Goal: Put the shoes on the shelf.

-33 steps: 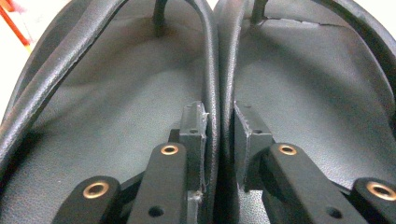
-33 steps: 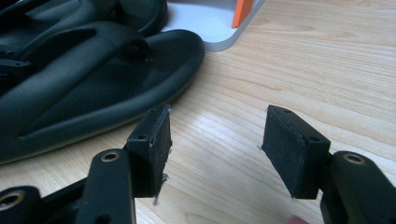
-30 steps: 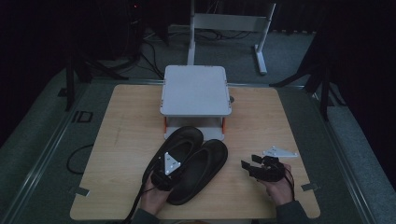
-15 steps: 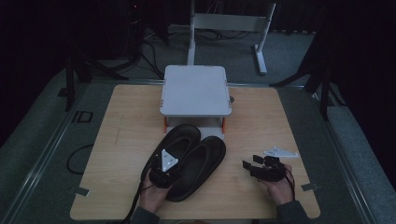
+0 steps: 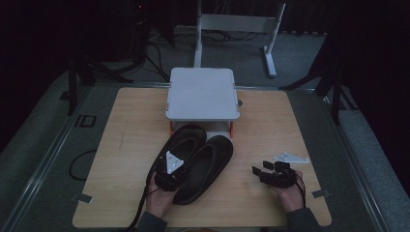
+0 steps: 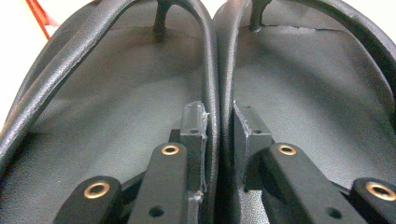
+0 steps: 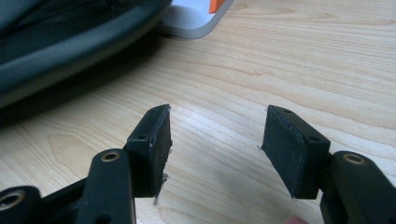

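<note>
Just in front of the white stand (image 5: pixel 203 94), the left hand-held gripper (image 6: pixel 219 140) pinches both black sandals' (image 5: pixel 205 169) adjoining straps together, seemingly mid-carry; the right hand-held gripper (image 7: pixel 215 149) idles apart, beside them over the counter (image 5: pixel 125 145).

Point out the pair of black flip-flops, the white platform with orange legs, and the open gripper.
Pair of black rubber flip-flops (image 5: pixel 212 162): high view, footbed of the right-hand one.
White square platform on orange legs (image 5: pixel 203 93): high view, middle of its top.
Right gripper (image 7: pixel 215 151): right gripper view, gap between its open jaws.
</note>
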Tool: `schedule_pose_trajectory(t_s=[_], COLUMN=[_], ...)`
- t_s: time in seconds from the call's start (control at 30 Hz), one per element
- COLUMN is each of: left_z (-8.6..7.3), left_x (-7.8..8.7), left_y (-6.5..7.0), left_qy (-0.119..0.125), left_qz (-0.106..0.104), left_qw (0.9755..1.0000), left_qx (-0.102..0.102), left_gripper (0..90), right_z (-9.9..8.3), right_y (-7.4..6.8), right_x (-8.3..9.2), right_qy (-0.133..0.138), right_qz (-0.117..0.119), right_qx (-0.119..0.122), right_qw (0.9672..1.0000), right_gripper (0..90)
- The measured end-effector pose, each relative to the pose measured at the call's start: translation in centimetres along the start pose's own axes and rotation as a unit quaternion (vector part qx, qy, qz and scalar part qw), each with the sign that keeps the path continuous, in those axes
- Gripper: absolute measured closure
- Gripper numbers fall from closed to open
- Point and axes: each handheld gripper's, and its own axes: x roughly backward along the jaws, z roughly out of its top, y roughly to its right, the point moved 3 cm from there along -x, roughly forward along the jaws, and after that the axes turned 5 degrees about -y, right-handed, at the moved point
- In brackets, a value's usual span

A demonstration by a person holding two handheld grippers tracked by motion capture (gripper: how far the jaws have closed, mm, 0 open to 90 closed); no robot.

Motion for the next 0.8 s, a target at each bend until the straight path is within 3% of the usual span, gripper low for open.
schedule_pose_trajectory(t_s=[0.8], left_z=[2.7], left_x=[-1.5], left_y=[-0.1], left_qy=[0.011], left_qz=[0.040], left_qw=[0.9989], left_qx=[0.024], left_gripper=[76.2], right_z=[-0.2], right_y=[0.3], right_x=[-0.1], right_qy=[-0.002], right_qz=[-0.001], right_qx=[-0.006], right_qw=[1.0000], right_gripper=[41.4])
